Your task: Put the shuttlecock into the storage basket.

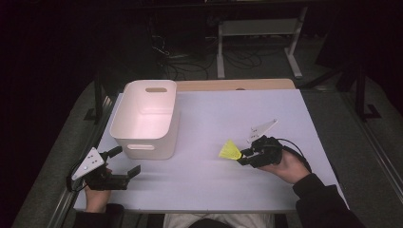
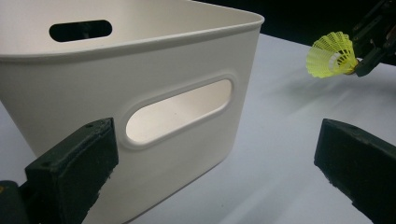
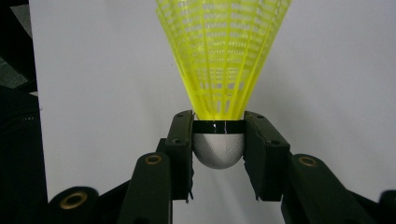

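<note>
We're holding the yellow shuttlecock (image 1: 231,151) in the right tongs (image 1: 244,156): in the right gripper view the pads are clamping both sides of its white cork base (image 3: 218,149), with the skirt (image 3: 223,51) fanning away from the jaws. In the high view it's sitting right of centre over the tabletop (image 1: 214,114), skirt pointing toward the white bin (image 1: 146,118) and well apart from it; we can't tell from that view whether it's touching the surface, though the left gripper view is showing it raised with a soft shadow under it. The left tongs (image 1: 124,164) are standing wide open with nothing between them, at the near left corner, just beside the bin's near wall, looking at its oval handle slot (image 2: 180,111). The bin is sitting upright at the far left of the tabletop, and its inside is looking bare from above. The surface is a pale, matte, lavender-grey sheet, plain and evenly lit, with a strip of wood (image 1: 237,84) showing along its far edge. The room around it is lying in the dark: grey floor (image 1: 375,156) on both sides, a tangle of cables (image 1: 190,61) on the floor behind the tabletop, and a white metal frame with two legs (image 1: 259,33) further back. Dark sleeves (image 1: 318,199) are coming in from the bottom edge.
</note>
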A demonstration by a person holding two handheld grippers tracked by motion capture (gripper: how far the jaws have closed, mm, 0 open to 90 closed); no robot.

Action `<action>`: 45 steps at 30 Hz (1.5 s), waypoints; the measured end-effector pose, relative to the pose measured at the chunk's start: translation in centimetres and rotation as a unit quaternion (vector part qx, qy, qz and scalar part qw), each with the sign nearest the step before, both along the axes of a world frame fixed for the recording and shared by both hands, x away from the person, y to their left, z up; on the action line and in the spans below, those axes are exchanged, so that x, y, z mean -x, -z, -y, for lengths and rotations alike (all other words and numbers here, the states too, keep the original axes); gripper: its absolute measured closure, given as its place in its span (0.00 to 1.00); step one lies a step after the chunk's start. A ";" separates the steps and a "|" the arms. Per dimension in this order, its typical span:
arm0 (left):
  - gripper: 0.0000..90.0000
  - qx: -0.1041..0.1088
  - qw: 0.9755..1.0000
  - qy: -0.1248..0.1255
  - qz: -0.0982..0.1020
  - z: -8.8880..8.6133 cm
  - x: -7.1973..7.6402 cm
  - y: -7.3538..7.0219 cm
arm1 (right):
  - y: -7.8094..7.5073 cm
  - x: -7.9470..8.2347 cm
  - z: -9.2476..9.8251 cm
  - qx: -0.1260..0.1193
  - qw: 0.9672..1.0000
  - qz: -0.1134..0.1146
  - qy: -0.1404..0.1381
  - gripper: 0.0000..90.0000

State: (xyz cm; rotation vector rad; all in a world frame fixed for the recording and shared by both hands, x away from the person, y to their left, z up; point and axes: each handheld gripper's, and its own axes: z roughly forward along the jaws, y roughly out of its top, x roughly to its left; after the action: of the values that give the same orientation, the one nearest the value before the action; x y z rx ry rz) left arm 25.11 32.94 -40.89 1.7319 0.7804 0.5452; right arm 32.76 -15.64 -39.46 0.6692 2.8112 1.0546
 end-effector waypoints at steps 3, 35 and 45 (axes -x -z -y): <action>0.00 0.000 1.000 0.000 0.000 0.0 0.0 0.0 | -0.3 -0.1 -0.1 0.000 1.000 0.002 -0.003 0.70; 0.00 -0.001 1.000 0.000 0.000 0.0 0.0 0.0 | -3.2 -1.4 -1.6 -0.003 1.000 -0.001 -0.013 0.70; 0.00 -0.001 1.000 0.001 0.000 0.0 0.0 0.0 | -4.3 -2.0 -2.1 -0.005 1.000 0.009 -0.018 0.70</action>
State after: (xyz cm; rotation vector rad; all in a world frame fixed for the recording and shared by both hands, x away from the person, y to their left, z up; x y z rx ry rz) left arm 25.10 32.95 -40.89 1.7345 0.7795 0.5452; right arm 34.73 -13.57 -35.11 0.6080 2.8142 1.0764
